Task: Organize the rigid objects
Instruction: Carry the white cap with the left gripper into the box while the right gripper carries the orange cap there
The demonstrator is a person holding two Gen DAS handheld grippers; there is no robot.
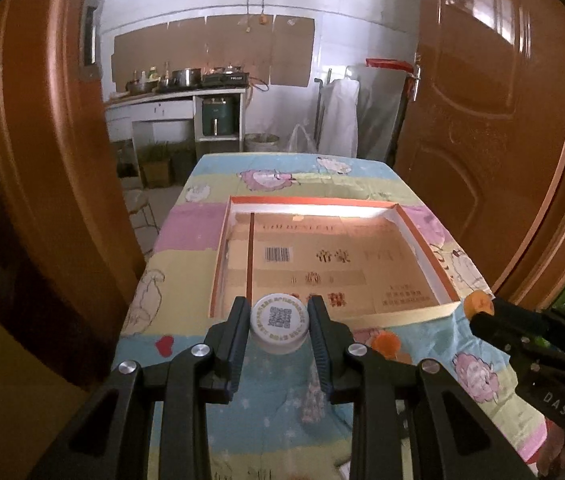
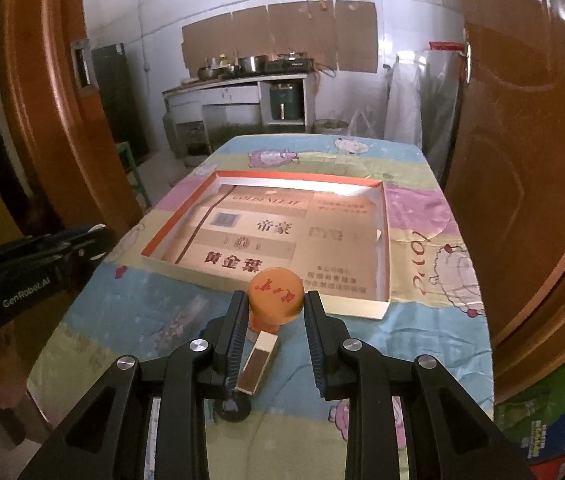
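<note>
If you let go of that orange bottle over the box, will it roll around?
Probably. The orange bottle, pinched at its cap by the right gripper, looks round, so on its side it could roll across the flat box until a low wall stops it. It looks like stiff plastic, so breaking seems unlikely.

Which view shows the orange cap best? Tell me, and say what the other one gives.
The right wrist view: the orange cap sits centred and close between the right gripper fingers, red print readable. The left wrist view shows it only small at the right edge, half hidden by that gripper.
</note>
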